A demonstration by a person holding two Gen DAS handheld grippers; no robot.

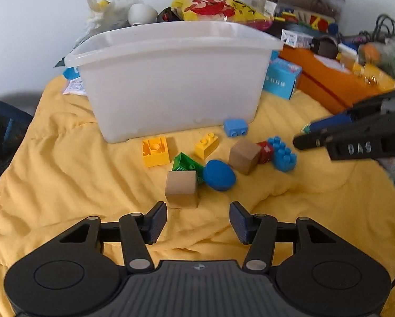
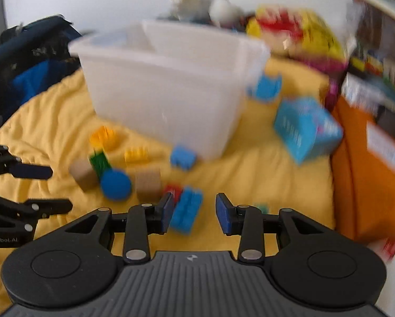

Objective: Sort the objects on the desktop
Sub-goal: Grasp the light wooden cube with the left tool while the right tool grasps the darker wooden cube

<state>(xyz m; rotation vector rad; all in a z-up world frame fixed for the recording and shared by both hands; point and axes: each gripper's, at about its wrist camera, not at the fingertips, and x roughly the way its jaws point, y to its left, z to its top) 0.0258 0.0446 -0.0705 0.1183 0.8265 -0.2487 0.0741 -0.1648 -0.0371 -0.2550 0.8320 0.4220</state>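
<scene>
A translucent white bin point(image 1: 171, 79) stands on a yellow blanket point(image 1: 65, 179). In front of it lie toy blocks: two yellow bricks point(image 1: 155, 151), a green brick point(image 1: 184, 163), a blue disc point(image 1: 219, 175), two wooden cubes point(image 1: 182, 189), a red block point(image 1: 265, 151) and blue bricks point(image 1: 282, 153). My left gripper point(image 1: 197, 222) is open and empty, just short of the near wooden cube. My right gripper point(image 2: 194, 211) is open, with the large blue brick point(image 2: 187, 208) just ahead between its fingers; that view is blurred. It also shows at the right of the left wrist view point(image 1: 303, 137).
An orange box point(image 1: 337, 84) and a light blue carton point(image 1: 282, 79) stand right of the bin. Bags, boxes, cables and a yellow snack bag point(image 1: 218, 8) crowd the back. A dark blue chair point(image 2: 26, 68) is at the left edge.
</scene>
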